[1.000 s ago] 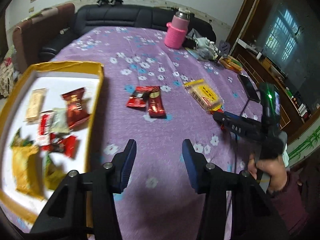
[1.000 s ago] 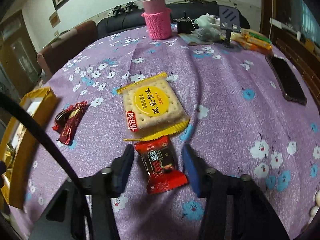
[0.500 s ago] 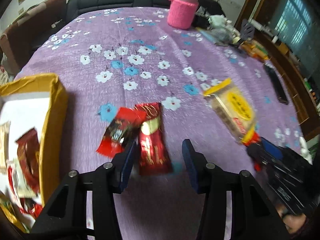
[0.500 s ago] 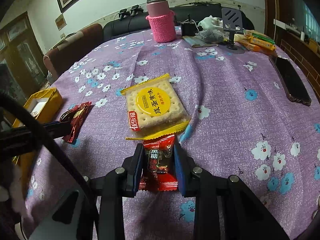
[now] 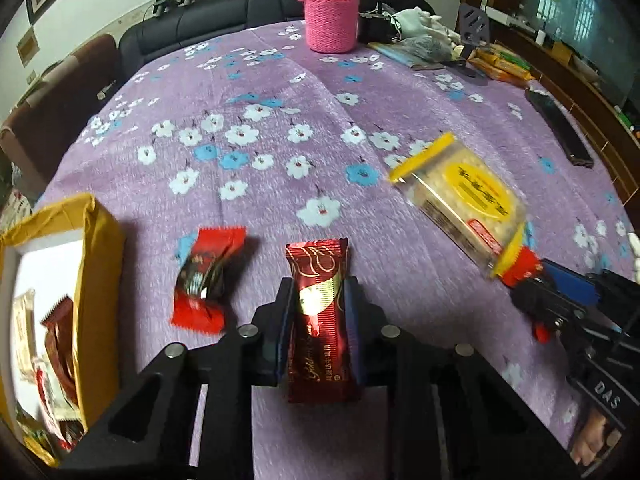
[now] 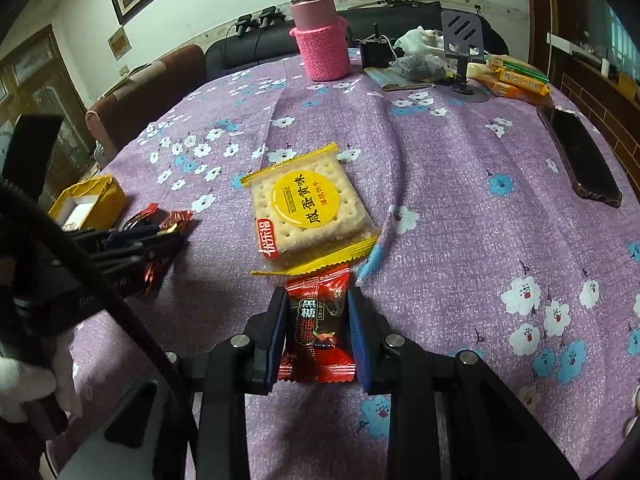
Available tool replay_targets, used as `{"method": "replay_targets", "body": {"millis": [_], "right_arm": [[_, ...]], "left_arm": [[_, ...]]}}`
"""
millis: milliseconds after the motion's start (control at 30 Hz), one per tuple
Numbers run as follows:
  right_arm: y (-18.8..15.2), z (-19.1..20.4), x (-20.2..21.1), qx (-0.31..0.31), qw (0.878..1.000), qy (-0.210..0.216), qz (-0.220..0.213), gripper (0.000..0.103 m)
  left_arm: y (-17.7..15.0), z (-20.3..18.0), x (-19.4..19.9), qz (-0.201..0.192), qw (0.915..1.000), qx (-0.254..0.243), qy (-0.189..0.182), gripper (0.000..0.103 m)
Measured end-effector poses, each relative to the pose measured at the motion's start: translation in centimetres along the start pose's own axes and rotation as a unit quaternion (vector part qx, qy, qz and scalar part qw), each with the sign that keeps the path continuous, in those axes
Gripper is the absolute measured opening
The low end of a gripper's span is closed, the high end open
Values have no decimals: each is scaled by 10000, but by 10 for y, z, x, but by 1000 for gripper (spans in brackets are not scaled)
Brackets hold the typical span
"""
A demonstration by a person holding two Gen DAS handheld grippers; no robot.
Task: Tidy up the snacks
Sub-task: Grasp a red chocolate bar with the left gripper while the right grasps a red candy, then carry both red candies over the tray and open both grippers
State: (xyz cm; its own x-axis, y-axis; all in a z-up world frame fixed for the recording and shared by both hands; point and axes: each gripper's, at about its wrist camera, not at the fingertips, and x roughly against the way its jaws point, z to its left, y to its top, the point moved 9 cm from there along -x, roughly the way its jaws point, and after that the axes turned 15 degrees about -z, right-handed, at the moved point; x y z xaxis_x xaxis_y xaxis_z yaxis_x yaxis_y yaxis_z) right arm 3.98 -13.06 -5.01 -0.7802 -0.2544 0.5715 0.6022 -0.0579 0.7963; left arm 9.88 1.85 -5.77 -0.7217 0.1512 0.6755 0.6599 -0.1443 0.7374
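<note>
My left gripper (image 5: 319, 292) is shut on a dark red gold-printed snack bar (image 5: 320, 320) on the purple flowered tablecloth. A red and black candy packet (image 5: 206, 280) lies just left of it. The yellow box (image 5: 100, 280) with several snacks inside stands at the far left. My right gripper (image 6: 318, 300) is shut on a red and black candy packet (image 6: 318, 328), just in front of the yellow cracker pack (image 6: 310, 212). The cracker pack also shows in the left wrist view (image 5: 460, 204), with the right gripper (image 5: 560, 300) beside it.
A pink knitted flask (image 6: 320, 40) stands at the far side of the table. A black phone (image 6: 580, 156) lies at the right. A phone stand (image 6: 464, 52), snack packs (image 6: 516, 80) and clutter sit at the back right. Sofas lie beyond the table.
My left gripper moved from the box toward the two red snacks and shut on the snack bar. My right gripper shut on the red candy packet.
</note>
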Motion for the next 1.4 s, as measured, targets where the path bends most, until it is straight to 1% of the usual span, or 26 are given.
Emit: {"method": "replay_targets", "body": {"millis": [167,200,333,500,567,633,733,867,933,1033,1100,1200,1400], "right_arm": [[-3,6,0,-447,9972,570,165,28],[-4,9,0,-601,9949,783,220,28],[-7,17,0,-896,9882,1213,281,28],[-8,25,3,-990,9860,1336,162,28],[-7,27,5,-937,9870,1304,68,28],[-5,30,7,-921,9875,1276,-7,28],[1,42,11,-812,9895,1192,-74,28],[8,78,22,-653,9884,1369,-95,28],[11,109,27,-446,9872,1531,-65,27],[14,156,30,-129,9841,1771,11,27],[11,184,31,68,9816,1909,72,27],[5,222,26,294,9777,2070,203,27],[-6,278,3,589,9724,2209,456,27]], "left_arm": [[-5,8,29,-87,9982,520,-268,26],[-5,7,35,-123,9979,569,-300,26],[-10,18,65,-324,9951,838,-405,26],[-18,52,109,-662,9870,1392,-443,26],[-25,76,128,-818,9822,1658,-339,26],[-33,99,142,-889,9776,1896,-209,26],[-49,138,163,-1007,9698,2222,75,26],[-65,183,185,-1210,9604,2456,508,26],[-74,204,191,-1272,9552,2583,680,26],[-86,225,193,-1296,9487,2764,819,26],[-94,235,193,-1277,9471,2803,901,26],[-100,245,191,-1263,9459,2852,890,26],[-105,276,180,-1124,9463,2850,1035,26]]}}
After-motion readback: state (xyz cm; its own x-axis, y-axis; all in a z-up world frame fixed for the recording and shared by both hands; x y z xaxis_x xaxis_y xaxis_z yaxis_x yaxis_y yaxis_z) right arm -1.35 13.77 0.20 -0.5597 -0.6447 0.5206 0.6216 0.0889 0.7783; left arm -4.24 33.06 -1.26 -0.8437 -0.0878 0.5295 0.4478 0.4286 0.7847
